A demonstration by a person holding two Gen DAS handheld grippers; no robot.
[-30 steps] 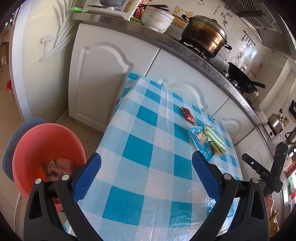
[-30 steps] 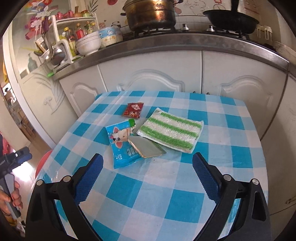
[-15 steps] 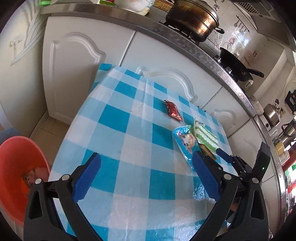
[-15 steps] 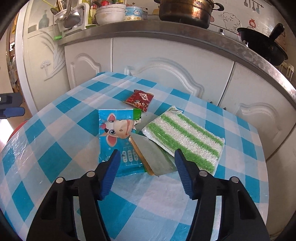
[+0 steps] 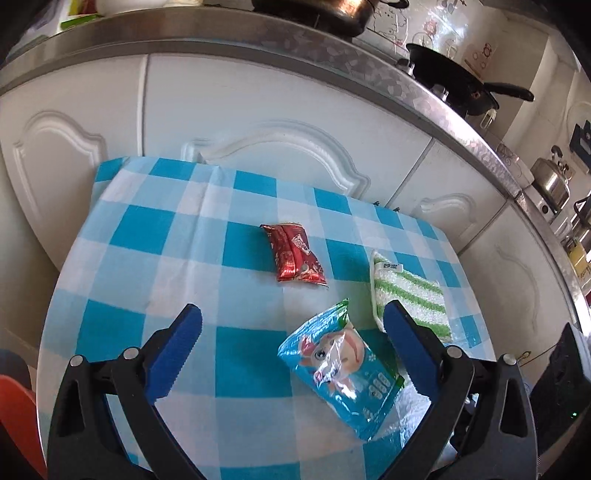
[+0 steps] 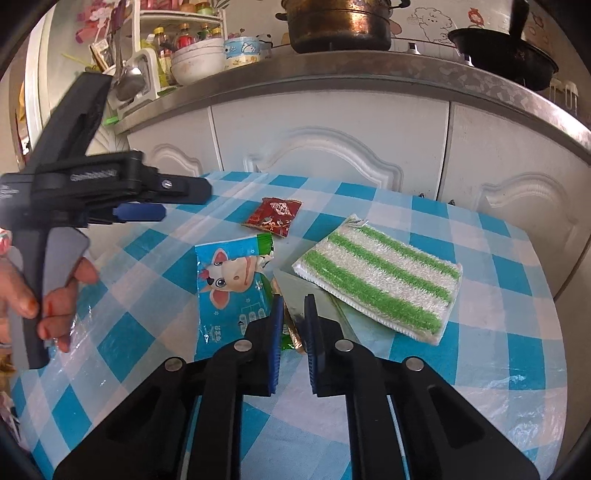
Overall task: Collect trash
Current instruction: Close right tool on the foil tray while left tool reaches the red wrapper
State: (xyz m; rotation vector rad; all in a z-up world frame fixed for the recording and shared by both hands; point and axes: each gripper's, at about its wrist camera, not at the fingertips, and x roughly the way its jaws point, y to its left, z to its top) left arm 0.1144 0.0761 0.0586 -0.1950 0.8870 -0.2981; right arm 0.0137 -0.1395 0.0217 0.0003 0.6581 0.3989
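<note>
A long run of white cupboard doors [image 6: 332,122] under a steel worktop [image 6: 369,70] fills the back of both views, with a brass-coloured pot [image 6: 338,26] and a black pan [image 6: 506,51] standing on top. In front of it is the bench [image 5: 155,280], covered in a blue and white checked cloth under clear plastic. At the lower left edge of the left wrist view a red basin [image 5: 16,417] shows beside the bench. The green and white striped cloth [image 6: 380,277] lies flat towards the right of the bench. Just beside it, to the left, lies the blue wrapper with a cartoon cow [image 6: 231,291], and farther back, apart from both, the small red wrapper [image 6: 275,216]. A flat silver and gold wrapper [image 6: 295,291] lies between the blue wrapper and the striped cloth, its far edge tucked under the cloth. The right gripper [image 6: 293,317] has just been closing its jaws, and they now stand pinched together on the near edge of that silver and gold wrapper. The left gripper [image 5: 291,332], held in a hand [image 6: 44,299], hangs over the bench with its jaws spread wide and nothing between the pads; the blue wrapper lies below, nearer its right finger.
</note>
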